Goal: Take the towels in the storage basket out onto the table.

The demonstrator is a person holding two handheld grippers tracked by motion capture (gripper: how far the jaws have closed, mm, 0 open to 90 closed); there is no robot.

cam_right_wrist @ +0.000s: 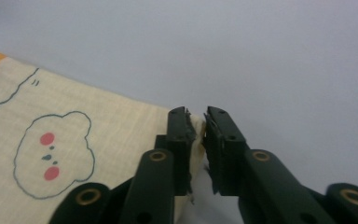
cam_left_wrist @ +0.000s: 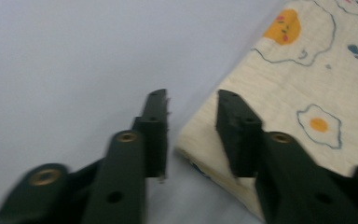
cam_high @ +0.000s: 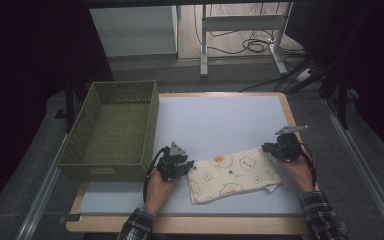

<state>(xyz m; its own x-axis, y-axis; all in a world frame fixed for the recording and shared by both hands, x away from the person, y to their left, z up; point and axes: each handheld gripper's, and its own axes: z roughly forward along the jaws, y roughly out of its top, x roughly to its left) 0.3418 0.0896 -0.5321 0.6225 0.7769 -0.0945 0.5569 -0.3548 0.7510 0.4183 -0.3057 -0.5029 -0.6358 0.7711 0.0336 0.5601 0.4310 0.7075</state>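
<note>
Right now the right gripper [cam_right_wrist: 196, 122] has its jaws nearly pressed together, pinching the cloth's far right corner, a sliver of cream fabric caught between the pads. Left gripper [cam_left_wrist: 192, 103] is spread: jaws straddle the cloth's near left edge, one jaw on the bare mat side, one over the fabric, and nothing looks clamped yet. The cloth [cam_high: 232, 174], cream with egg and bear prints, lies folded flat on the pale mat [cam_high: 220, 120], between the two hands, right of the basket. To do this step well, I'd say get the left jaws properly over the edge and closed before any lift; otherwise the right-hand pull just drags the cloth askew. Take all layers at each corner so the fold holds. Green woven basket [cam_high: 111, 131] sits at the table's left and looks empty, as far as its interior shows.
</note>
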